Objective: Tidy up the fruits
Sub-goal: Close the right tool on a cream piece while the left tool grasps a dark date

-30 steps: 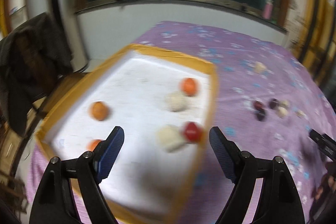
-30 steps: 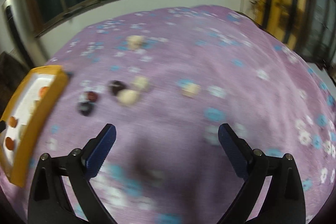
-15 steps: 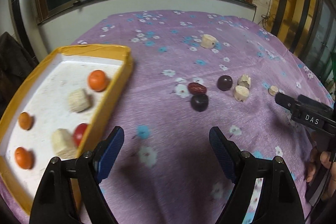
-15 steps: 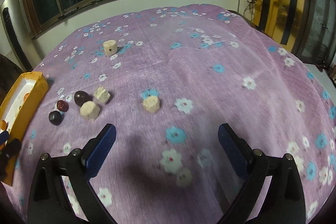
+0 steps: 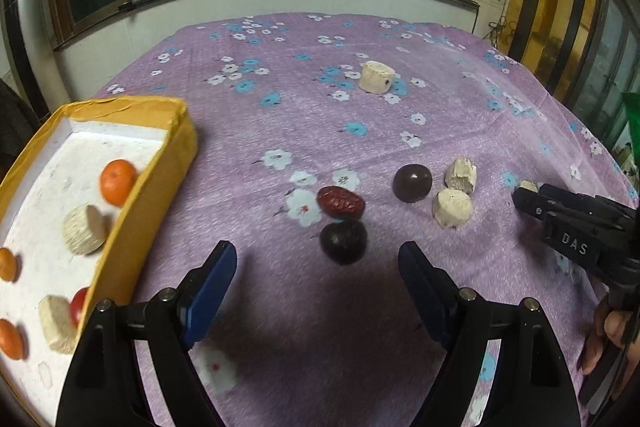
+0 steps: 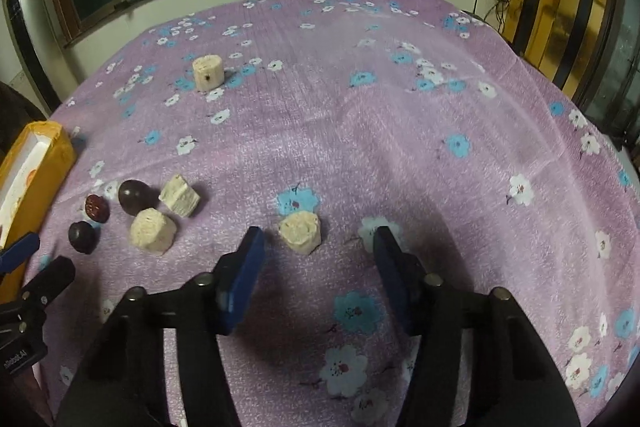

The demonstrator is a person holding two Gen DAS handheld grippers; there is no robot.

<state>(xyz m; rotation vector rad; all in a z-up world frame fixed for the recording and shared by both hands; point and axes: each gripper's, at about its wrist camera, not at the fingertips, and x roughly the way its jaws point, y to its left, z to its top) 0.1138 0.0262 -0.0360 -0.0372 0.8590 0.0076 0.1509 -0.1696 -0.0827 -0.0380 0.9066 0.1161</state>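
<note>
My left gripper (image 5: 318, 273) is open and empty, just short of a dark plum (image 5: 344, 241). A red date (image 5: 341, 202), a second dark plum (image 5: 412, 183) and two pale chunks (image 5: 452, 207) lie beyond it. The yellow tray (image 5: 152, 195) at the left holds oranges (image 5: 117, 182), pale chunks and a red fruit. My right gripper (image 6: 318, 251) is open and empty, its jaws on either side of a pale chunk (image 6: 300, 231). The same plums (image 6: 134, 195), date (image 6: 97, 207) and chunks (image 6: 153, 231) lie to its left.
A purple flowered cloth (image 6: 360, 115) covers the table. A lone pale chunk (image 5: 376, 77) sits far back. The right gripper's body (image 5: 576, 223) reaches in at the right of the left wrist view. A wall with windows stands behind the table.
The left gripper swung right from over the tray to the loose fruit and closed in on the dark plum. The right gripper moved forward to the pale chunk and its jaws narrowed.
</note>
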